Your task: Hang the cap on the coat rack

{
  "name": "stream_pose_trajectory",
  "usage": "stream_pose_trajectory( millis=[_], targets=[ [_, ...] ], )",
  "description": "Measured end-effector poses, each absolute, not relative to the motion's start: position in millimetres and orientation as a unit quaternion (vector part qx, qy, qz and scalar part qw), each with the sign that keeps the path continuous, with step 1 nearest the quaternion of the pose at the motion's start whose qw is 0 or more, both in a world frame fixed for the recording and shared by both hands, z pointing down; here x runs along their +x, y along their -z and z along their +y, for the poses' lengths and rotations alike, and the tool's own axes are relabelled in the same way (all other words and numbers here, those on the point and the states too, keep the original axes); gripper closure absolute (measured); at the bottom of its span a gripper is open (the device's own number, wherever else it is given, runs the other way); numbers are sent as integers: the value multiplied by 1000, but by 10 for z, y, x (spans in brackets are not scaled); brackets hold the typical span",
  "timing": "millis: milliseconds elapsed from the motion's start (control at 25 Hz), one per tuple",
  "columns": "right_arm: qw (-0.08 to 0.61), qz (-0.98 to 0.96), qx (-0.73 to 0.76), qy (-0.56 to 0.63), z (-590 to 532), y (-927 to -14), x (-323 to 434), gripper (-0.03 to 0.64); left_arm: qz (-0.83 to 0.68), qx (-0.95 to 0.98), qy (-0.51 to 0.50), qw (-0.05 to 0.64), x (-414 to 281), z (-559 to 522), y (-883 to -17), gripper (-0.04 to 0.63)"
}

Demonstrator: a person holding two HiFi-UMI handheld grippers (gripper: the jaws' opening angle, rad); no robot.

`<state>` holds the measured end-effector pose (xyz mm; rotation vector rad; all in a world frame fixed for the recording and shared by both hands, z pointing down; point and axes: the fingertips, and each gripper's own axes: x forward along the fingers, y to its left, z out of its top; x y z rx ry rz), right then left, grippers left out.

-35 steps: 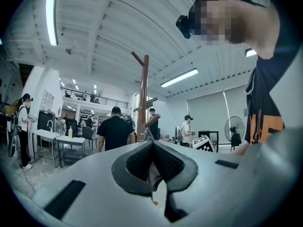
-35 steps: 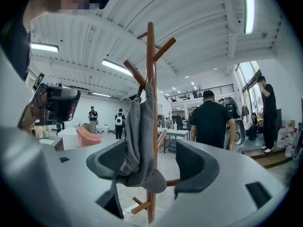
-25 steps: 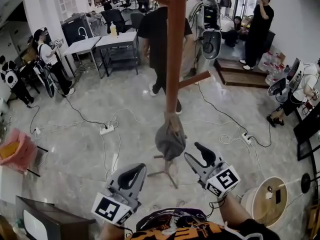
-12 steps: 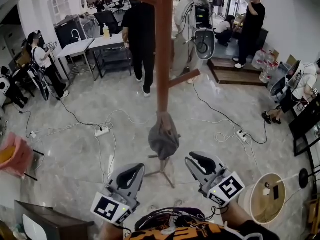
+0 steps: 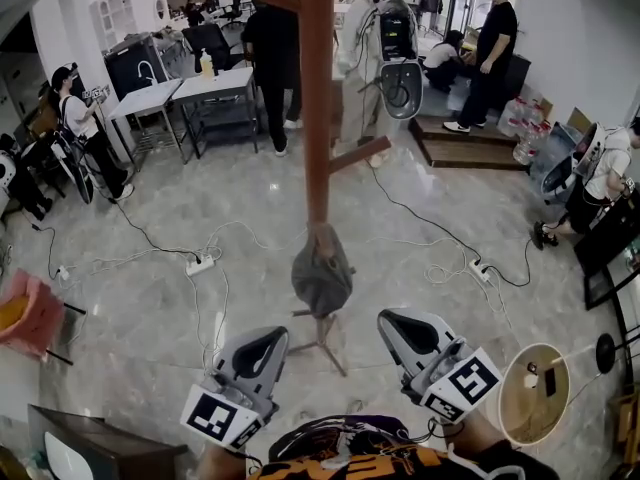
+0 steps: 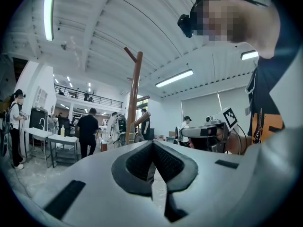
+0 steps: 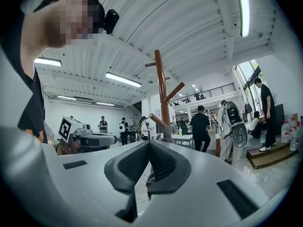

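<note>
**On the rack's low peg hangs the cap; both grippers shut and empty**

At the far left edge of the head view we see a pink bin on the pale floor, and in the upper left a white table with people standing near it. At the lower left of centre we hold the left gripper with its jaws pressed together and nothing between them. At centre the brown coat rack rises out of the top of the frame. The grey cap hangs from a short peg low on its pole, above the rack's feet and well apart from both grippers. Right of centre, the right gripper has its pads meeting, and it holds nothing. At the lower right stands a round tan stool.
</note>
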<state>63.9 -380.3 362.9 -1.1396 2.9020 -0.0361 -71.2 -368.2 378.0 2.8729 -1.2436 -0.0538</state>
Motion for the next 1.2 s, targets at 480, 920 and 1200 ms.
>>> stream_pose_trajectory(
  millis=[480, 920, 1200],
  targets=[
    [20, 932, -361, 4, -3742, -3748, 612, 603, -395, 918, 17, -1, -733, -3554, -3789, 572],
    [8, 936, -352, -17, -3750, -3874, 544, 603, -398, 917, 10, -3, -703, -3524, -3822, 572],
    [6, 937, -348, -18, -3808, -3790, 461, 603, -399, 917, 11, 1, -768, -3580, -3750, 572]
  ],
)
